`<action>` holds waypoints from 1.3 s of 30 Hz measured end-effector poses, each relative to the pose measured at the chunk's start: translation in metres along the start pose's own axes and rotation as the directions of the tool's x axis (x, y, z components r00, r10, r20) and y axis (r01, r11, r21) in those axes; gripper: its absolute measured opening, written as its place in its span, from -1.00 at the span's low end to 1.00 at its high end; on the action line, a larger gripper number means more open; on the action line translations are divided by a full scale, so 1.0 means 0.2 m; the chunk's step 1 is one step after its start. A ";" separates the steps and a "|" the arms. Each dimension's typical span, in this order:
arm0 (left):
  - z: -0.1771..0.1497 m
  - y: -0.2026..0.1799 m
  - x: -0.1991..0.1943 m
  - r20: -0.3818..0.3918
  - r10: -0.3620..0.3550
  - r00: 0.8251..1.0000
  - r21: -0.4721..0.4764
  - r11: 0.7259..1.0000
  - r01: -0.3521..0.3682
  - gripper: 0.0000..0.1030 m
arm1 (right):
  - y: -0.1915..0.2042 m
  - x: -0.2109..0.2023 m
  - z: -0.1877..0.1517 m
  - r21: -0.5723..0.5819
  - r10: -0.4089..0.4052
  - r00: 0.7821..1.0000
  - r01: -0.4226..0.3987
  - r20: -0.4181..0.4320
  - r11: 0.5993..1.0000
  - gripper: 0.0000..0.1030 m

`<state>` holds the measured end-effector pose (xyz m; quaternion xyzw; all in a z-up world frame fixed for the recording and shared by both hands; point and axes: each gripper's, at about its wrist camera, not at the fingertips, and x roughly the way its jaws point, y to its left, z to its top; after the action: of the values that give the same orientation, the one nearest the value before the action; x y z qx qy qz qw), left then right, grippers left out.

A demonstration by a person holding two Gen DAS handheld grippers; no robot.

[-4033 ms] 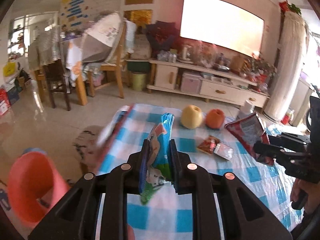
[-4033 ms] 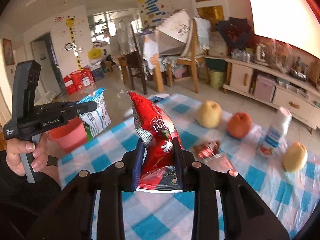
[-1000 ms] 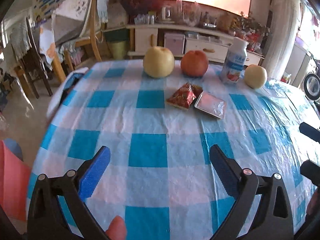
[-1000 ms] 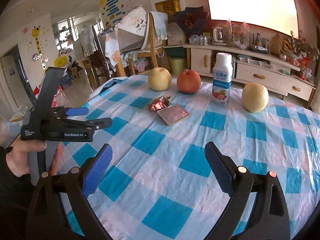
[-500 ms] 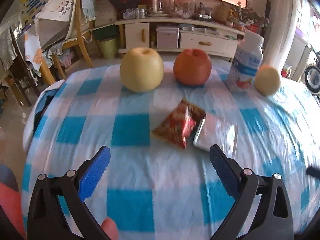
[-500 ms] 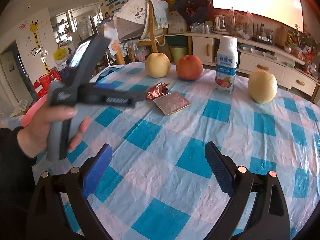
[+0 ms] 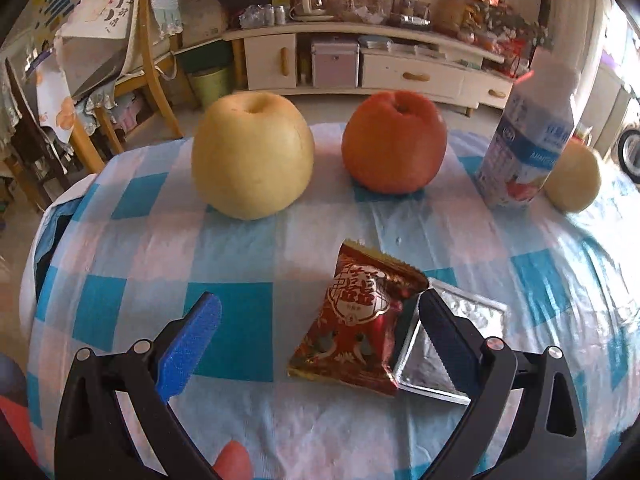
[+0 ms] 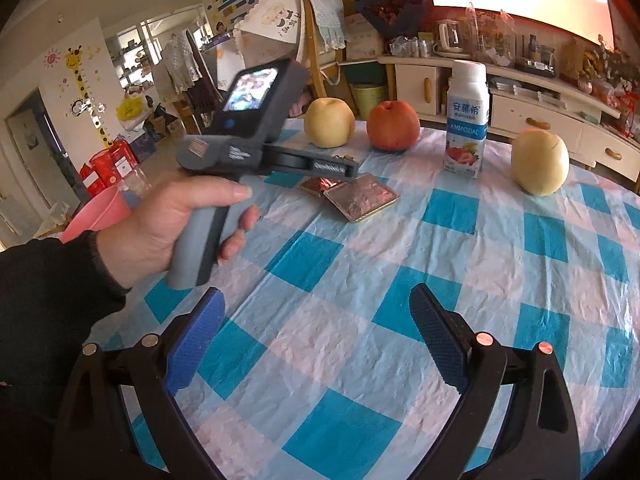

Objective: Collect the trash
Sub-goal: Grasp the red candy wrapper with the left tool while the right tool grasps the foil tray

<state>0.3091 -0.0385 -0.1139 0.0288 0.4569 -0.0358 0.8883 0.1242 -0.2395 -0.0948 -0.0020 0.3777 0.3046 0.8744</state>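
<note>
Both grippers now stand with jaws spread wide and nothing between them; four seconds ago each was clamped on a snack bag, the left on a blue one and the right on a red one. Those two bags are gone from view, so that pair looks dealt with, most likely dropped in the pink bin (image 8: 98, 210) at the counter's edge.

Over the last second the left gripper (image 7: 320, 336) has closed in on the remaining litter. The red snack wrapper (image 7: 360, 320) now lies flat on the checked tablecloth (image 7: 240, 248) between its jaws, nearer the right-hand jaw, whose tip reaches over the silver foil packet (image 7: 448, 344) that touches the wrapper's right edge. Beyond the jaws sit a yellow pear (image 7: 252, 156), a red apple (image 7: 394, 142) and a yogurt drink bottle (image 7: 528, 132), none of them trash.

The right gripper (image 8: 316, 332) hovers further back over bare cloth, well apart from the wrappers.

The next pick-up seems set: the left jaws likely need to drop and shift slightly so that only the wrapper is pinched.
</note>
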 end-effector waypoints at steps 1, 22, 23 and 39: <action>0.00 0.00 0.00 0.009 0.001 1.000 -0.004 1.000 -0.001 0.90 | 0.00 0.00 0.00 -0.001 0.001 1.000 -0.001 0.000 1.000 0.83; -0.15 0.21 -0.12 0.026 0.001 1.000 -0.070 0.998 0.001 -0.26 | -0.14 0.36 0.30 -0.192 0.040 0.998 -0.050 -0.052 0.980 0.83; -0.15 0.22 -0.12 0.026 0.003 1.000 -0.072 0.997 -0.001 -0.26 | -0.16 0.40 0.32 -0.211 0.040 0.997 -0.052 -0.065 0.976 0.83; -0.19 0.35 -0.08 -0.028 0.074 0.997 -0.164 0.983 -0.078 0.91 | -0.21 0.86 0.45 -0.364 0.018 0.970 -0.109 -0.243 0.925 0.93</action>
<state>0.2758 0.0349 -0.1219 -0.0268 0.4664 0.0362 0.8834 0.2977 -0.1610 -0.1538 -0.1926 0.4135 0.3968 0.7965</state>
